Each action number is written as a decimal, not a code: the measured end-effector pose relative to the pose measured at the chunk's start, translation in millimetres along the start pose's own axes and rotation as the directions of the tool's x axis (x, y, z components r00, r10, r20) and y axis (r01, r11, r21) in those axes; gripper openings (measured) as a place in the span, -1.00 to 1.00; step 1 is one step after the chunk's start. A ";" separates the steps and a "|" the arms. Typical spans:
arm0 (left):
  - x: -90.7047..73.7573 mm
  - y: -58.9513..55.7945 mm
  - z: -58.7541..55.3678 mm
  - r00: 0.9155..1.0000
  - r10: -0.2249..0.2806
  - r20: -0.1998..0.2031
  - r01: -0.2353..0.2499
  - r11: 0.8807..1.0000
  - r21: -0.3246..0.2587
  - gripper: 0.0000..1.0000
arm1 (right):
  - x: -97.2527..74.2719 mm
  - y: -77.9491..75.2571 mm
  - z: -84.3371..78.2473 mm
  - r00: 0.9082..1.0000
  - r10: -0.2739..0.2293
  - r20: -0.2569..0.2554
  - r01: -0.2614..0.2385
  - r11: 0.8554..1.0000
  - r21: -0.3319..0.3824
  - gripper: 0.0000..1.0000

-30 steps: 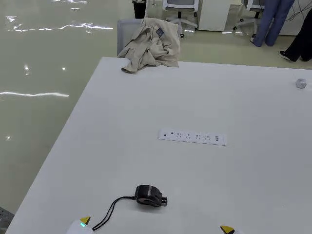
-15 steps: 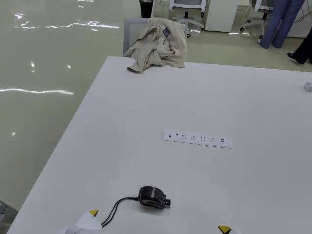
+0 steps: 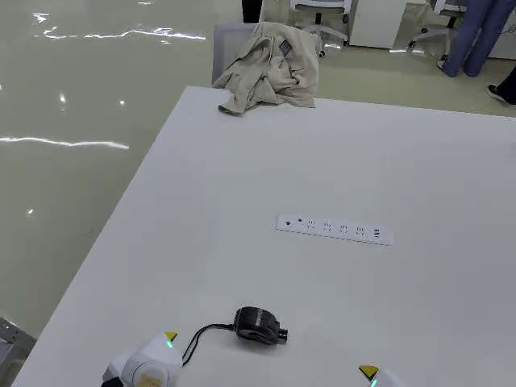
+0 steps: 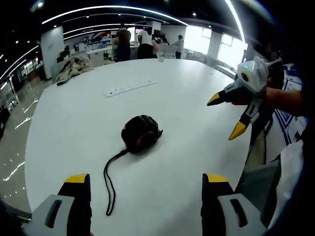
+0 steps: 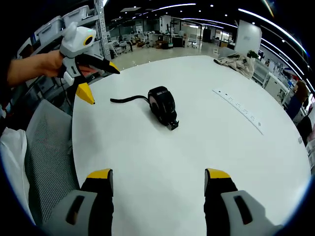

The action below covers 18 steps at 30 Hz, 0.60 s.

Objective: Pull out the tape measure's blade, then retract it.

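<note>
Though matte, rounded black tape measure (image 3: 258, 326)

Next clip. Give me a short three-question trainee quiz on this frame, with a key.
1. True or false: the tape measure has its blade pulled out across the table.
2. Which thing lies farther up the table than the tape measure? A) power strip B) keyboard C) mug
3. Fill in: the left tool and the right tool are both ____, holding nothing.
Key: 1 false; 2 A; 3 open.
</note>
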<state>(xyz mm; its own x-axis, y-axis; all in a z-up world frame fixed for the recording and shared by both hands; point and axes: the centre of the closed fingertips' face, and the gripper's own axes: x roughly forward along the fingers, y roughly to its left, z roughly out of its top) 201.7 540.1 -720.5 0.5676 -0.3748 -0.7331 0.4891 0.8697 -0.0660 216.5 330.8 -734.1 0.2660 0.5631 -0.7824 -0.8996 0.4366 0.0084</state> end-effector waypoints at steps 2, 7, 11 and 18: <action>3.1 -1.2 0.5 1.000 -0.013 0.000 0.013 1.000 0.008 0.81 | 2.0 -1.7 0.5 1.000 0.002 -0.002 -0.002 1.000 -0.007 0.55; 8.0 -3.5 4.4 0.999 -0.036 -0.001 0.036 0.999 0.031 0.81 | 6.9 -5.3 1.7 1.000 0.007 -0.013 -0.008 0.999 -0.033 0.55; 11.6 -2.1 6.4 0.999 -0.049 -0.006 0.049 0.997 0.066 0.80 | 10.7 -8.2 3.5 1.000 0.018 -0.017 -0.019 0.998 -0.056 0.55; 15.9 2.4 10.8 0.998 -0.062 -0.010 0.063 0.992 0.109 0.77 | 16.6 -13.2 5.9 0.999 0.030 -0.021 -0.032 0.994 -0.105 0.52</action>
<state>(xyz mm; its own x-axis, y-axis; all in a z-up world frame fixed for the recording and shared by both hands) 219.0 532.8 -725.0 0.5293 -0.4249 -0.7344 0.5933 0.8041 -0.0376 234.8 338.5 -743.6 0.2317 0.5613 -0.7945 -0.9389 0.3427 -0.0317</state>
